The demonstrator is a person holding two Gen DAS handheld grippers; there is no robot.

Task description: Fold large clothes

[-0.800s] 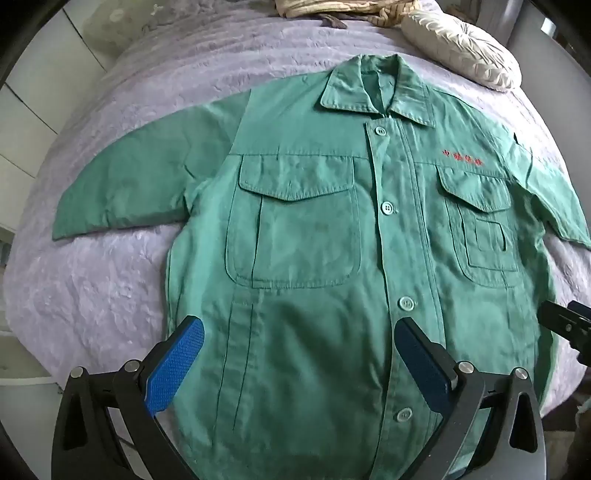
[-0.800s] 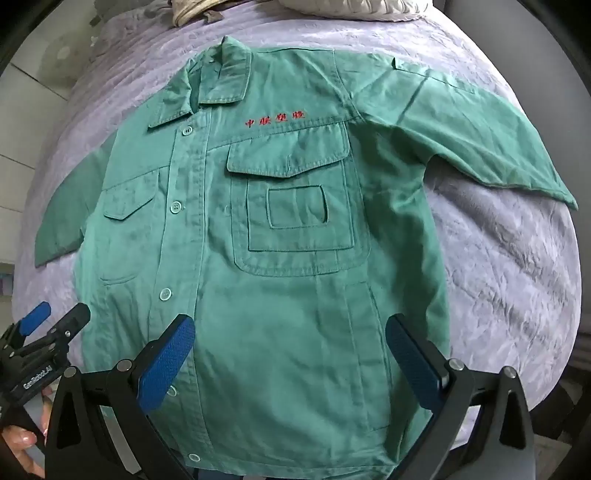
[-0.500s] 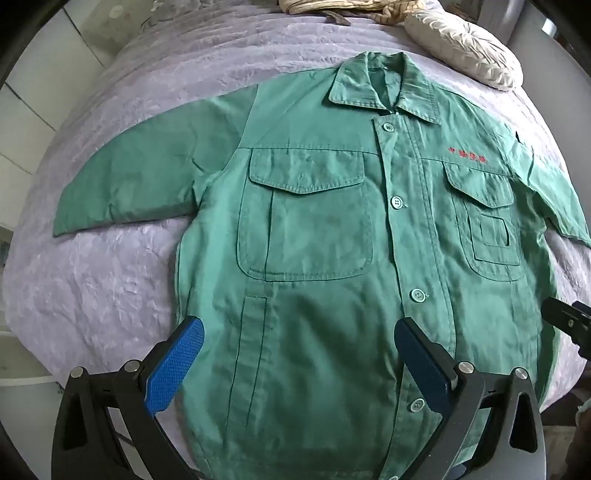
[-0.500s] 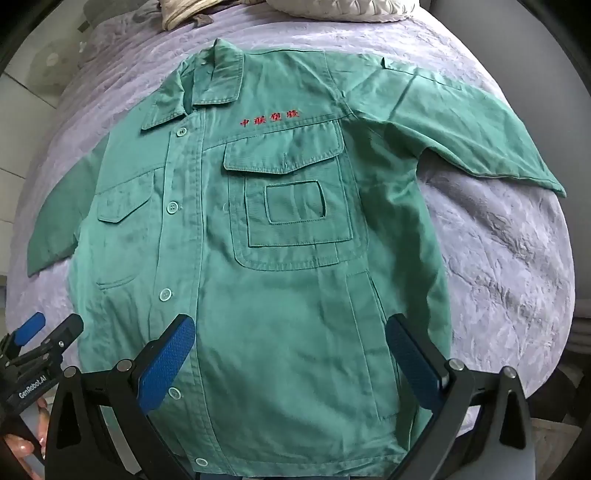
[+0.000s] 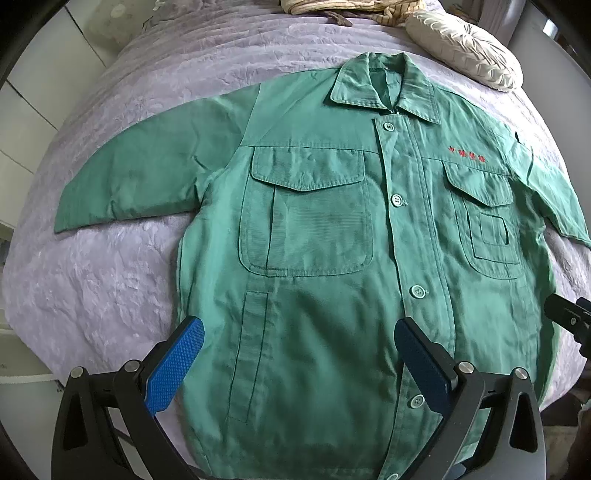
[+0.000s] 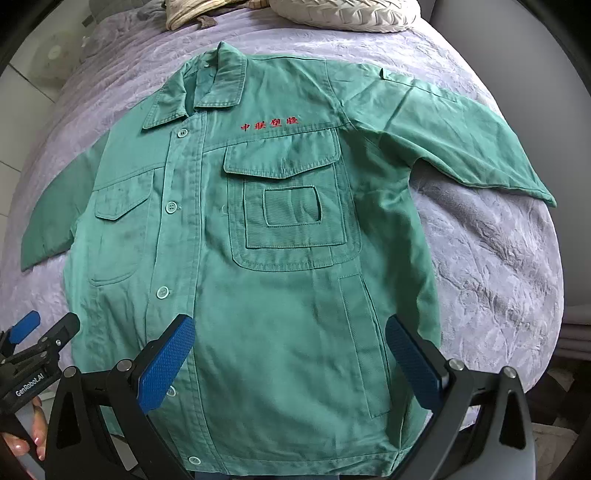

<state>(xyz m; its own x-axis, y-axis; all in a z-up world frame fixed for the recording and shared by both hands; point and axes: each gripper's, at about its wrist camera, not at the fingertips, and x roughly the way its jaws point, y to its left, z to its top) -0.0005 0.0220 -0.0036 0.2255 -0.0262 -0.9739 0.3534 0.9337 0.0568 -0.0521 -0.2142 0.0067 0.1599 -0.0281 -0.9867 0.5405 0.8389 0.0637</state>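
Observation:
A green buttoned work jacket (image 5: 332, 258) with red lettering lies flat, front up, on a purple bedspread (image 5: 92, 277), both sleeves spread out. It also shows in the right wrist view (image 6: 277, 295). My left gripper (image 5: 295, 362) is open and empty above the jacket's lower left half. My right gripper (image 6: 288, 358) is open and empty above the lower right half, near the hem. The left gripper shows at the right wrist view's left edge (image 6: 37, 336). The right gripper's tip shows at the left wrist view's right edge (image 5: 569, 314).
A white pleated cushion (image 5: 469, 48) and a beige bundle of cloth (image 5: 340, 7) lie at the head of the bed behind the collar. The bedspread (image 6: 498, 277) drops off at the near edge. A pale tiled floor (image 5: 22, 110) lies to the left.
Both grippers have pulled back towards the hem, so more of the jacket's lower part and hem shows. The jacket has not moved.

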